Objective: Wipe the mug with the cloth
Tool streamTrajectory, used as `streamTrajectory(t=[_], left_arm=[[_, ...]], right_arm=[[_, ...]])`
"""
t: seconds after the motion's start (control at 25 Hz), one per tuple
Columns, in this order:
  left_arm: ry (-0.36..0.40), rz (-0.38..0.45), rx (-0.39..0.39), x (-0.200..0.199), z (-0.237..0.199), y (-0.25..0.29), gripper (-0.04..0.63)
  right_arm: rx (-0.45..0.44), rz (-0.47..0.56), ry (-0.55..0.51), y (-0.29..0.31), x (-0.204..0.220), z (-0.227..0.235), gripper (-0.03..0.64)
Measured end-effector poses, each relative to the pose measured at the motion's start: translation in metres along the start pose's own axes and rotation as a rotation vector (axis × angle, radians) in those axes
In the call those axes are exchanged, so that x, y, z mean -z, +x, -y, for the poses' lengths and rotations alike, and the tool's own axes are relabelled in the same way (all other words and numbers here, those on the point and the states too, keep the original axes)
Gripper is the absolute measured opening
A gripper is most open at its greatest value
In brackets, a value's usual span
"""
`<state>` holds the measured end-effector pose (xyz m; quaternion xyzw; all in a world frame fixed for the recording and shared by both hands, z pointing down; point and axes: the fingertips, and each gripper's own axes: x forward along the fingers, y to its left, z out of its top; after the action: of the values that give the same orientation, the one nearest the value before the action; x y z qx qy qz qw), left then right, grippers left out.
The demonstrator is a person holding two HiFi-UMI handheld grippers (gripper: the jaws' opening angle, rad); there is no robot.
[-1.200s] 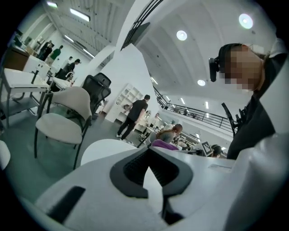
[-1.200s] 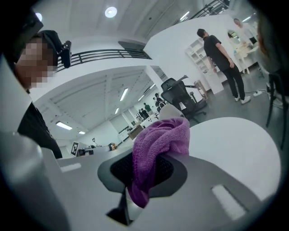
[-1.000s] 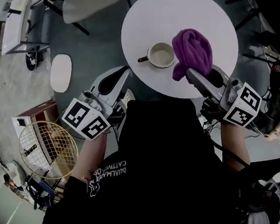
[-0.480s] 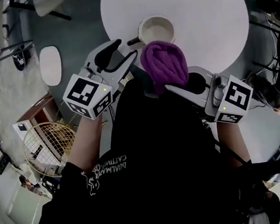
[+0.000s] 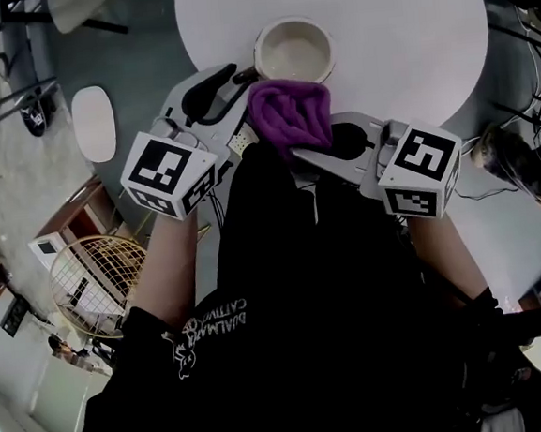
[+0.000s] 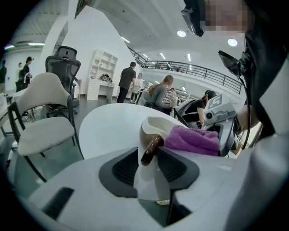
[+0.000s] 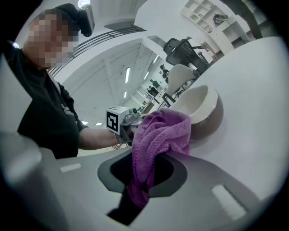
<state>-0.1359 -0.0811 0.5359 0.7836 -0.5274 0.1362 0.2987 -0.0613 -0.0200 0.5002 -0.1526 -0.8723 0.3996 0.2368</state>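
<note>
The cream mug (image 5: 294,53) stands upright near the edge of the round white surface (image 5: 396,39), with its brown handle (image 6: 150,150) pointing towards the person. The left gripper (image 5: 240,83) has that handle between its jaws. The jaws are wide and closing, and a gap still shows beside the handle in the left gripper view. The purple cloth (image 5: 288,115) is bunched against the near side of the mug. The right gripper (image 5: 306,141) has its jaws pinched tight on the cloth, which hangs down between the pads (image 7: 115,169). A wire basket (image 5: 97,282) stands on the floor, well away from the surface.
</note>
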Motion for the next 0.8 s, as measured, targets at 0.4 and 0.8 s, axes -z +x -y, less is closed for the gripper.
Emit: streamTrajectory(t=[0.4,0.8], left_arm=[[0.214,-0.087,0.056,0.0,0.006,0.009,0.089],[0.293,-0.132,0.097,0.003,0.01,0.009,0.078]], right_arm=[[0.042,0.099,0.222,-0.013,-0.001,0.021,0.061],[0.103,0.107,0.253,-0.031,0.002,0.037,0.061]])
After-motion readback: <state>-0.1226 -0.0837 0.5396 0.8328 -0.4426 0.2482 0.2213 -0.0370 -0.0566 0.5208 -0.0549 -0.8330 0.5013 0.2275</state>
